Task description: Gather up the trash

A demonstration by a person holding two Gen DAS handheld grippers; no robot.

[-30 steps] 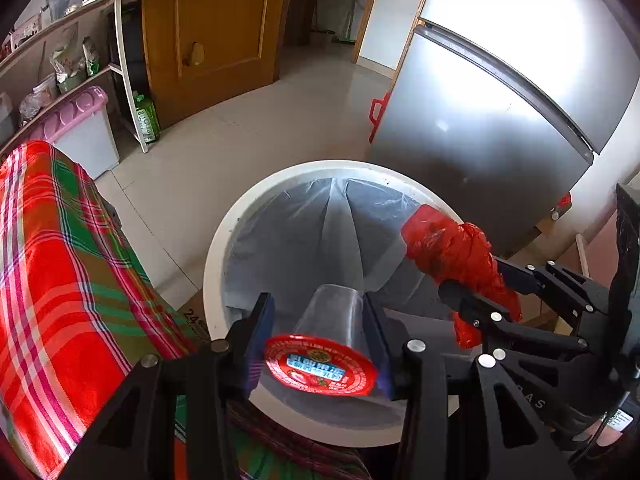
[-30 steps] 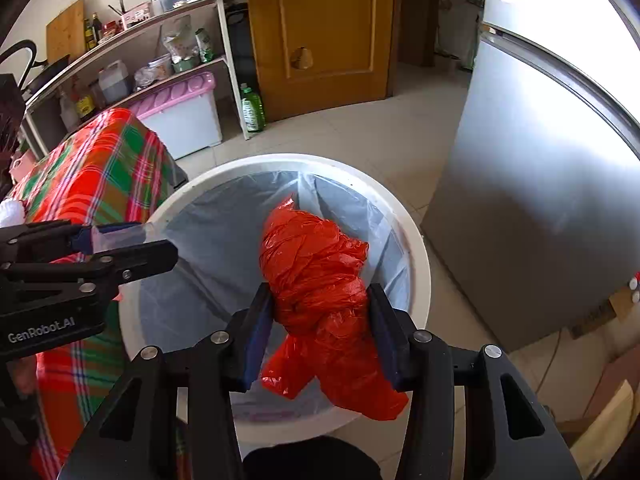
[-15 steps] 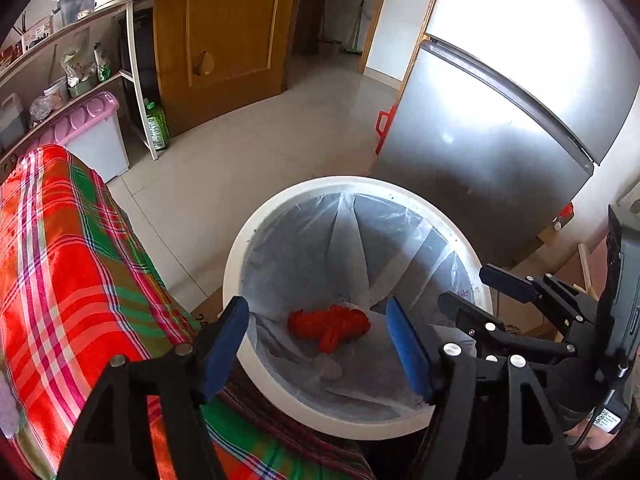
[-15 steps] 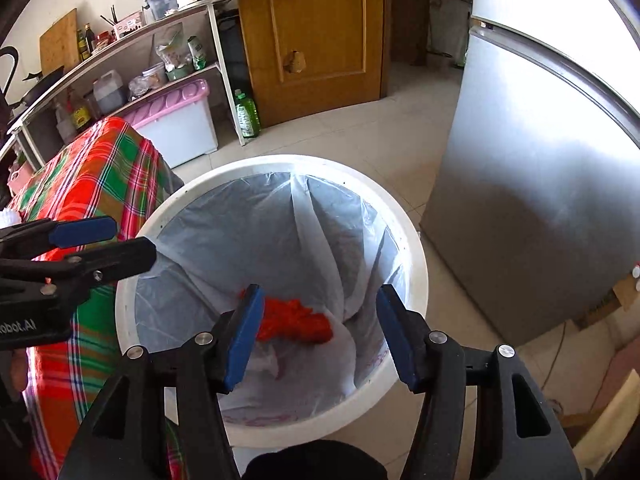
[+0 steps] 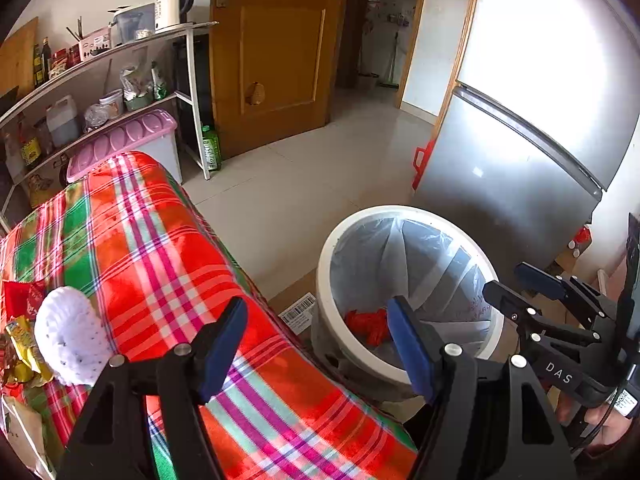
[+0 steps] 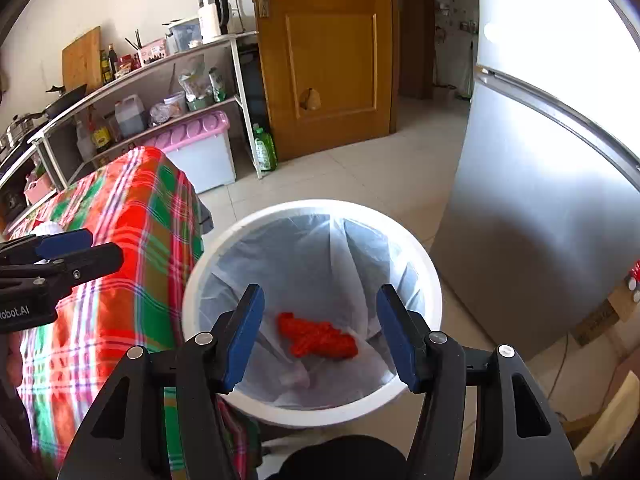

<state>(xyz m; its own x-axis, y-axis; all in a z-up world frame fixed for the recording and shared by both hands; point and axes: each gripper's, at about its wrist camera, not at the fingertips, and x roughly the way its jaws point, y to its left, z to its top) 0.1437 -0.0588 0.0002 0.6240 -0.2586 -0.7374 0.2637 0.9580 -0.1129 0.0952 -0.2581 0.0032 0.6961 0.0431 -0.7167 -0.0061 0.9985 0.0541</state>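
Left gripper is released, jaws wide, nothing between the pads; right gripper is likewise released and empty, you hold it above the bin; red bag lies at the bottom of the lined bin, well below both grippers, so that piece is done.

What the coming move turns on: remaining trash sits on the plaid cloth, to the left of your left gripper in its own view; white crumpled ball is nearest, low on the left edge, with yellow wrappers just beside it and a red packet just behind; ball looks roughly oval, long axis running up the frame, slightly tilted; wrappers are partly cut off by the frame edge, shape hard to tell.

Left gripper is clearly the nearer one; it already hangs over the cloth, while the bin is off to its right; right gripper points into the bin and sees the table only at its left edge, where the ball barely shows behind the left fingers.

Judgement: you swing the left gripper leftward and down to the ball, jaws set across its short side; right can follow for a wrapper; soft ball should squash easily, wrappers may slip.
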